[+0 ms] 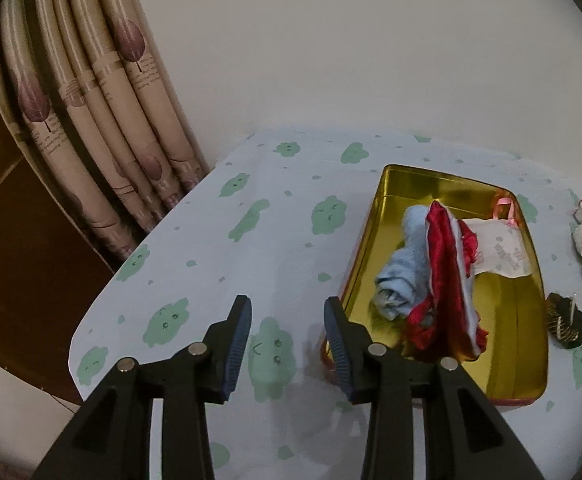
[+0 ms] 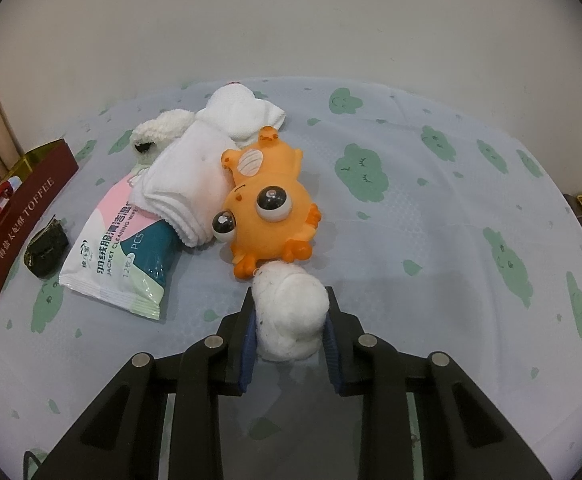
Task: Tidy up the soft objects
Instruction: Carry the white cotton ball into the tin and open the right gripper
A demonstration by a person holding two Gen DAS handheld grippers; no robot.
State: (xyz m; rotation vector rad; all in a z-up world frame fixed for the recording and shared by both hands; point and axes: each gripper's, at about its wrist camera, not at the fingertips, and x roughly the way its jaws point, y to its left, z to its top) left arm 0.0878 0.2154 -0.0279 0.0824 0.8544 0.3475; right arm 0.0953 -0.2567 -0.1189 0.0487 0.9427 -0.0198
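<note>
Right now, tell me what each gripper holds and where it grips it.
The right gripper squeezes the white fluffy ball across its two sides. The left gripper holds nothing; its jaws stand open over the tablecloth.

The right gripper [image 2: 290,312] has its blue pads pressed against either side of a white cotton ball [image 2: 289,316], which touches the foot of an orange bug-eyed toy [image 2: 269,208] lying on the cloud-print tablecloth [image 2: 431,240]. To the toy's left sit folded white cloths [image 2: 195,176] over a wipes packet [image 2: 127,256], then a small dark pouch [image 2: 47,250] and a maroon toffee tin [image 2: 19,216].
</note>
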